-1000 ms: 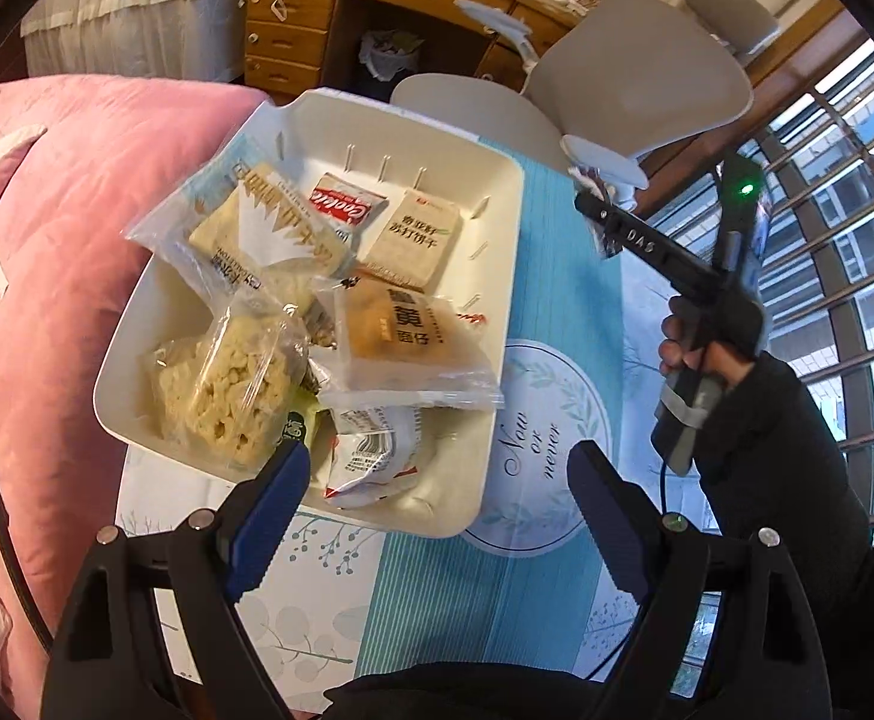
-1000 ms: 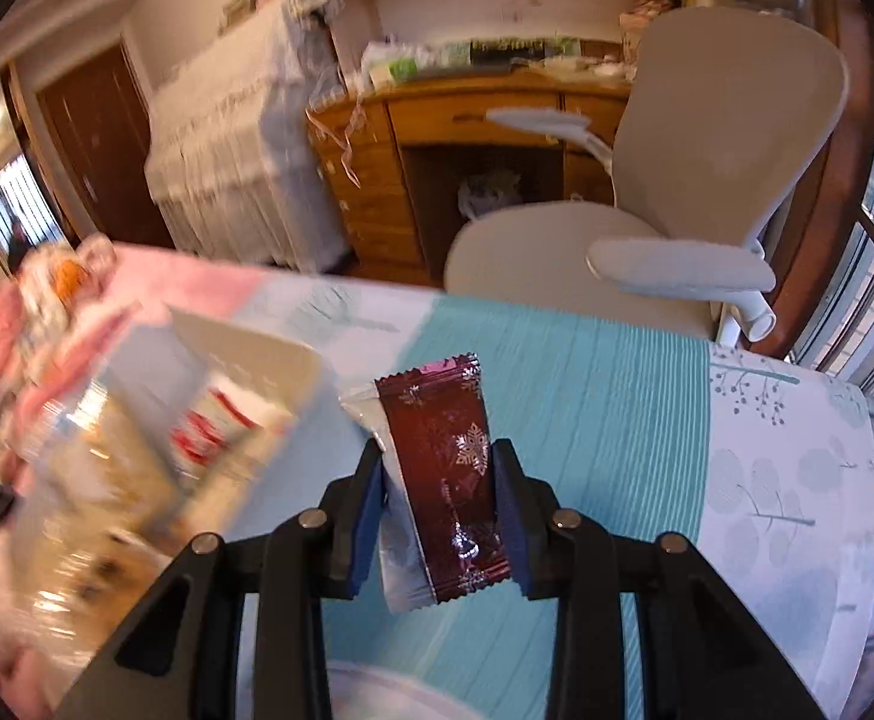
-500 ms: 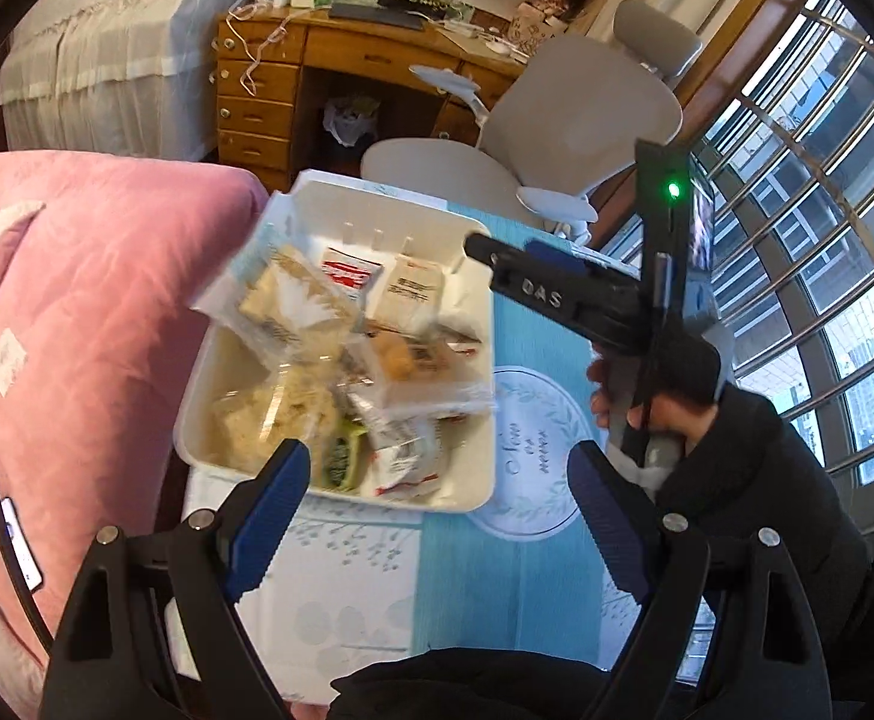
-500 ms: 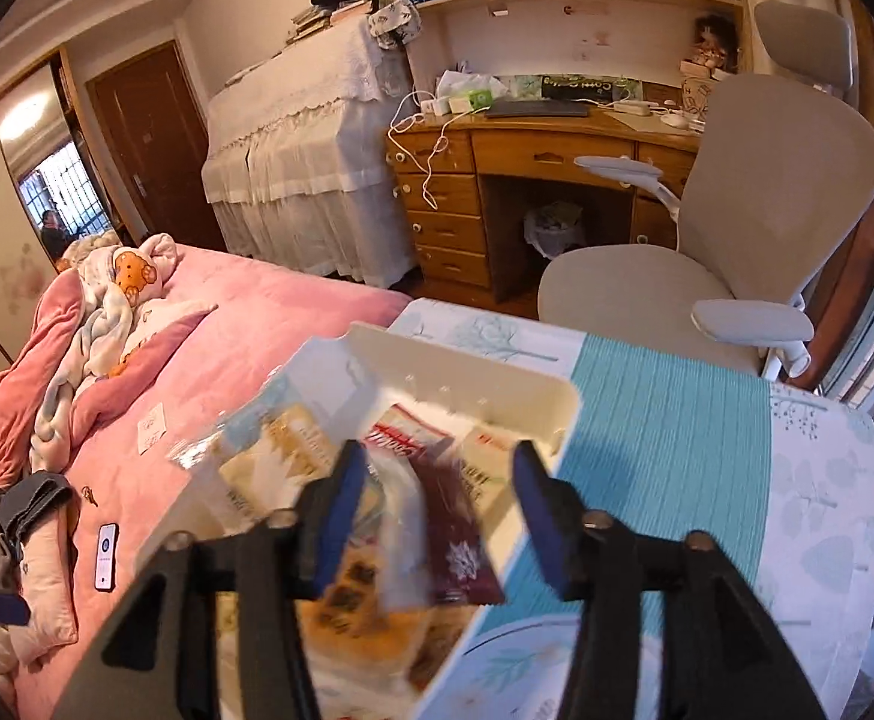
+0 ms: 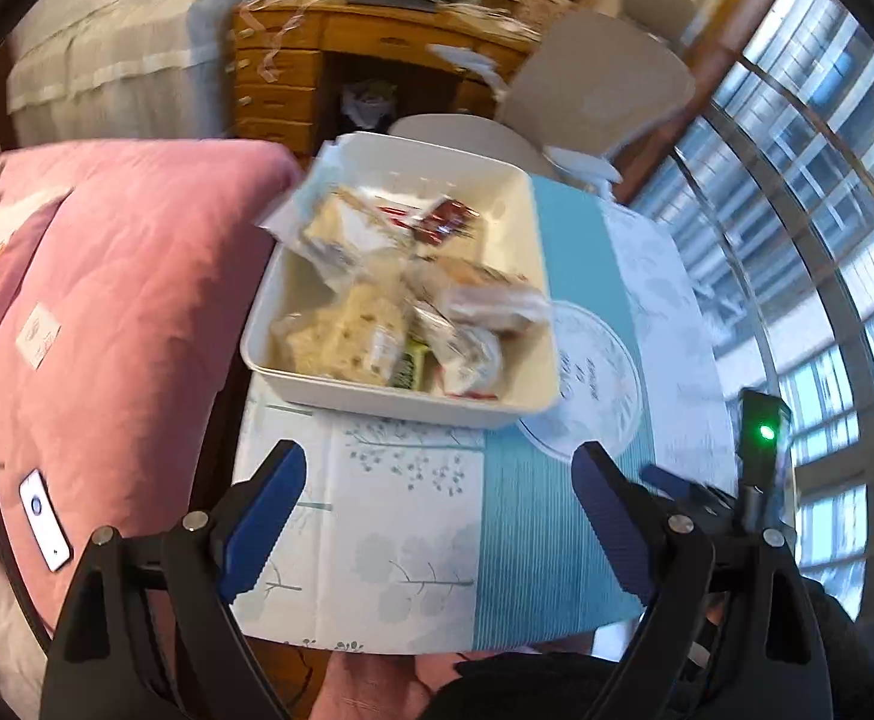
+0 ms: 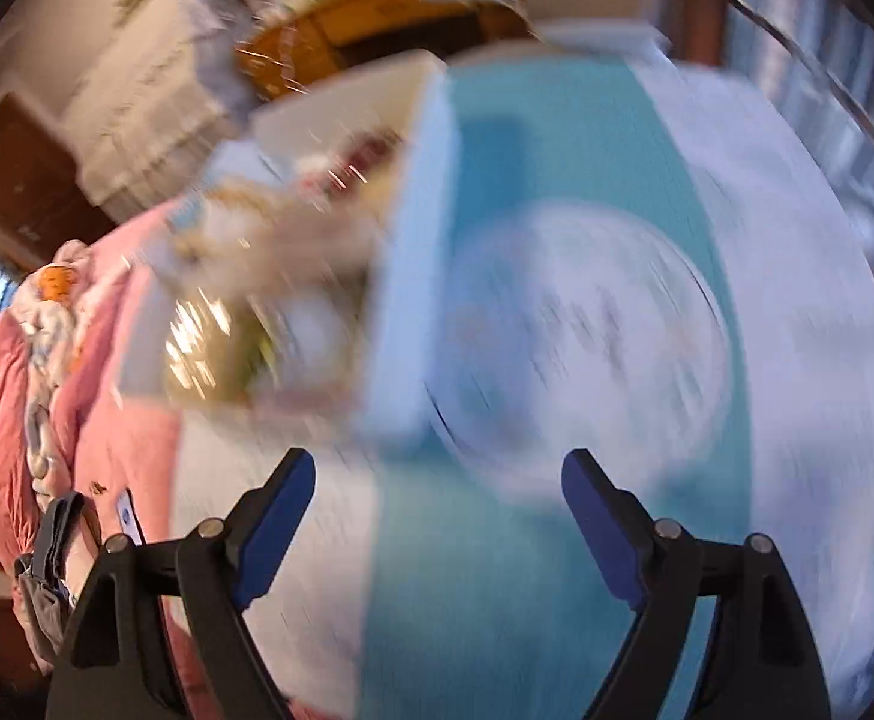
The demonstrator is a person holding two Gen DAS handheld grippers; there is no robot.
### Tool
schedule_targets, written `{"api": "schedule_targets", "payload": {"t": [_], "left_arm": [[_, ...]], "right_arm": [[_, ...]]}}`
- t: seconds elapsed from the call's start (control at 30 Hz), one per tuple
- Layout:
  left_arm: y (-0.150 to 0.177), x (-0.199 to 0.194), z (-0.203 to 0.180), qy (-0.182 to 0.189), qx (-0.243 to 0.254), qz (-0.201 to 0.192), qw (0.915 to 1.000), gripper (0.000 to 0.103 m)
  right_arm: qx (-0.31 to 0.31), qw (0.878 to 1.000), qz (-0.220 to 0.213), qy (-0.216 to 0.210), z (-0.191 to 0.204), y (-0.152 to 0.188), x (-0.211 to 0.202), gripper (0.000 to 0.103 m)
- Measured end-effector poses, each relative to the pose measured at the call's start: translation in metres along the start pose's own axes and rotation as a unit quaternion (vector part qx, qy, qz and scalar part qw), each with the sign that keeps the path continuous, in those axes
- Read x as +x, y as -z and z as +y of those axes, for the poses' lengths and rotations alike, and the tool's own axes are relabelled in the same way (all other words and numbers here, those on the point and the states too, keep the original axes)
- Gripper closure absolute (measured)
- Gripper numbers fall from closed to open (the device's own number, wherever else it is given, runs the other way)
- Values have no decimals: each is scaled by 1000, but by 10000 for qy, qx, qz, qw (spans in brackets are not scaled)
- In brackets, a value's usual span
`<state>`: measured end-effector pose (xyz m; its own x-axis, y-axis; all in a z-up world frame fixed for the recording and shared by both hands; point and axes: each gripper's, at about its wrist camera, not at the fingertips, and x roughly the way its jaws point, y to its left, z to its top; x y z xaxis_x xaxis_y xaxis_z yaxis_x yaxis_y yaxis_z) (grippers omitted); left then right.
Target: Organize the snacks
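A white tray [image 5: 520, 408] full of wrapped snacks stands on the teal and white tablecloth [image 5: 532, 540]. A dark red packet [image 5: 445, 219] lies among the snacks at the tray's far end. My left gripper [image 5: 437, 516] hovers over the cloth in front of the tray, its jaws wide, opening slightly, with nothing between them. The right gripper [image 6: 437, 510] is over the cloth to the right of the blurred tray [image 6: 401, 300]; its jaws are opening and hold nothing. Its body with a green light [image 5: 763, 435] shows at the lower right of the left wrist view.
A pink bed [image 5: 125, 300] with a phone [image 5: 44, 519] on it borders the table on the left. A beige office chair [image 5: 592, 78] and a wooden desk [image 5: 293, 72] stand beyond the table. Windows [image 5: 826, 240] run along the right.
The right gripper carried the dark red packet over the tray, let it go there and swung back to the right over the cloth. My left gripper drew back from the tray.
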<state>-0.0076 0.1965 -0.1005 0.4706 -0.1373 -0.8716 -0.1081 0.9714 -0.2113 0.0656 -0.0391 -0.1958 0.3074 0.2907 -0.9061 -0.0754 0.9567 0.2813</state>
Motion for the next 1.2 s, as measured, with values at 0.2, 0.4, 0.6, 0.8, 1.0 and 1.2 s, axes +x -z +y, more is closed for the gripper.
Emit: {"api": "schedule_targets", "payload": {"t": [0.2,0.4,0.6,0.8,1.0,1.2], "left_arm": [[11,-3,-41,46,357,181,9992,13],[-3,-39,-103,142,638,-101,9978,1],[2,-74,-154,-29,1062,-511,9930,1],[28,-84,-166,-755,998,-733,9894,1],[41,-86,-161,-1111,757,-874,9871,0],[43,-88,-161,-1453,698,-981,9820,1]], "right_arm": [[486,9981,25,374,-44,42,-67,14],[447,9958,-691,393,-54,27,-162,7],[285,9908,-1298,266,-41,29,-241,2],[179,9863,-1550,543,-31,61,-255,1],[271,9831,-1710,595,-39,76,-259,1],[49,9842,-1674,576,-34,73,-258,1]]}}
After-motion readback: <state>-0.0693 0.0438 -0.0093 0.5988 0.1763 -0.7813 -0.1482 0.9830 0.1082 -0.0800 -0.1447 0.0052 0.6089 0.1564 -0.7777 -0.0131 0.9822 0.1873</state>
